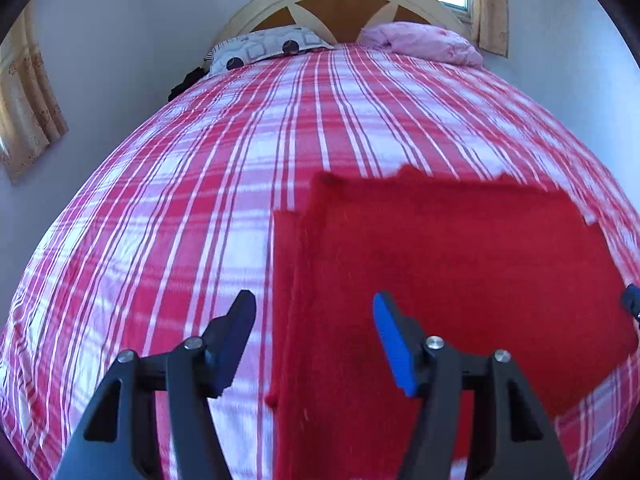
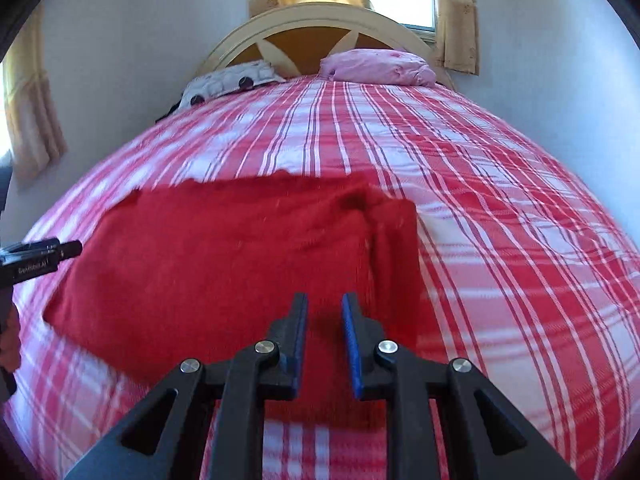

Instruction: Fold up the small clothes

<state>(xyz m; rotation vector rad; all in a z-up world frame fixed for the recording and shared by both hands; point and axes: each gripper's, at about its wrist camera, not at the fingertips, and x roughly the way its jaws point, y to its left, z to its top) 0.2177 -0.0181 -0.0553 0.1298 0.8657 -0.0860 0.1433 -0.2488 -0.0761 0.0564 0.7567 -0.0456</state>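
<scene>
A red knit garment (image 1: pixel 460 264) lies folded flat on the red-and-white plaid bed (image 1: pixel 180 208). In the left wrist view my left gripper (image 1: pixel 314 304) hovers over the garment's left edge, open wide, with nothing pinched between its blue pads. In the right wrist view the same red garment (image 2: pixel 224 248) spreads to the left, with a folded-over layer along its right side. My right gripper (image 2: pixel 324 302) hangs above its near right part, jaws a narrow gap apart and holding nothing. The left gripper's tip (image 2: pixel 60 250) shows at the left edge there, and the right gripper's tip (image 1: pixel 631 304) at the right edge of the left view.
A patterned white pillow (image 1: pixel 268 46) and a pink pillow (image 1: pixel 424 40) lie at the head of the bed against a cream and wood headboard (image 1: pixel 340 4). A window with yellow curtains (image 2: pixel 456 20) is behind it. The plaid sheet (image 2: pixel 520 240) spreads on all sides.
</scene>
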